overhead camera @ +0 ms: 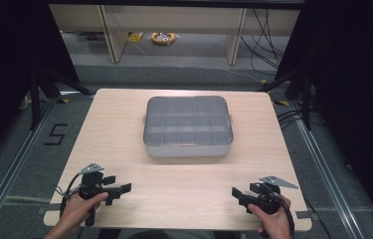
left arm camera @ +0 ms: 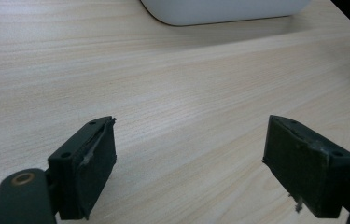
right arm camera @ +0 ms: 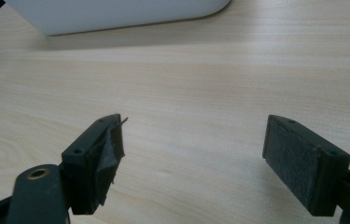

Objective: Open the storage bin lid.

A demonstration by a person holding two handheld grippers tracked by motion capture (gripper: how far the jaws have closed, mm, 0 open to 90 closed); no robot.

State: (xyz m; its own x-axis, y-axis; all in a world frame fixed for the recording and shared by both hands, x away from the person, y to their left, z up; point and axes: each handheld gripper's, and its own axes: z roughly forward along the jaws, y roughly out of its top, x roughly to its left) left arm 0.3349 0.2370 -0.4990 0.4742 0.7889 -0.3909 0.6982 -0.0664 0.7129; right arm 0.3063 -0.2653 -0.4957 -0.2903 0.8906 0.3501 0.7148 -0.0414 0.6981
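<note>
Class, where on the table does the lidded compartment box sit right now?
In the high view the box sits at the middle of the table, slightly toward the far edge, ahead of and between the left tool and right tool.

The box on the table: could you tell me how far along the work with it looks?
Nothing looks done: the box sits closed mid-table. Nothing is in hand: the left gripper and right gripper are open near the table's front edge, well short of it. Reaching and handling the box is all left.

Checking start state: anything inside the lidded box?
The box has a translucent lid; a grid of compartments shows through. Too hazy to tell whether anything lies in them.
</note>
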